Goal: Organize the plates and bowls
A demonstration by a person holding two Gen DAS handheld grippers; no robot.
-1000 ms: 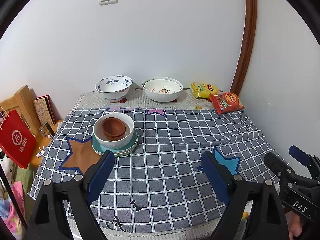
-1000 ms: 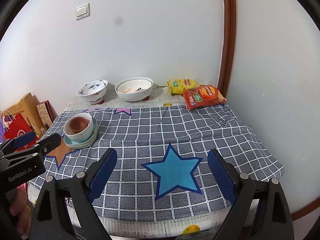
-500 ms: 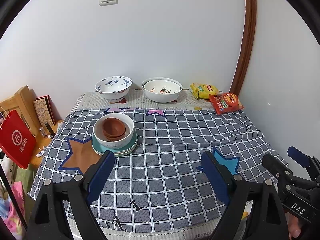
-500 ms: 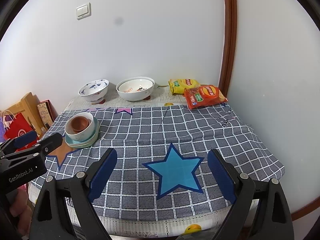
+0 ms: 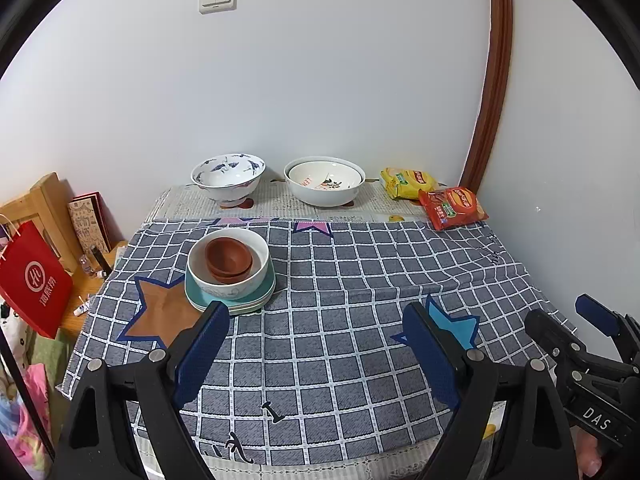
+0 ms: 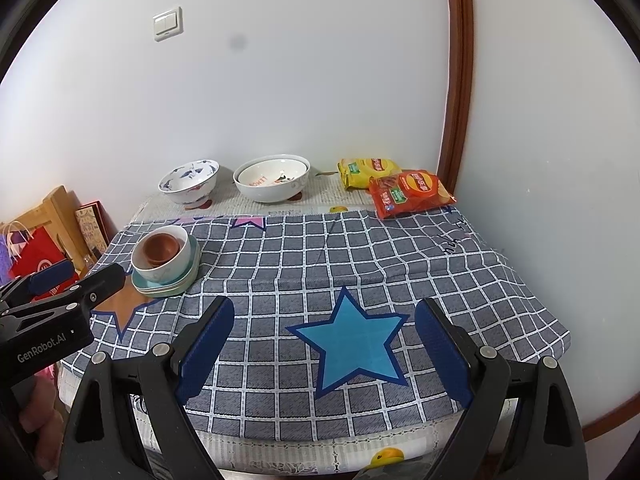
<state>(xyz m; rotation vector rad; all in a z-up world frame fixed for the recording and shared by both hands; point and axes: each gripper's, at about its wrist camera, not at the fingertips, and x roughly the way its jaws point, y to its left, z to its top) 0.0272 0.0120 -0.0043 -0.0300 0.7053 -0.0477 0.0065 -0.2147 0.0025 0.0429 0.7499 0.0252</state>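
A grey white-checked tablecloth [image 6: 360, 256] (blue and brown stars) bears a brown bowl [image 5: 228, 261] in a white bowl [image 5: 244, 286] on teal plates [image 5: 264, 300].

Left gripper [image 5: 316, 344] and right gripper [image 6: 324, 344]: black angular frames, blue ribbed pads, silver screws; white "GenRobot.AI" and "DAS" lettering.
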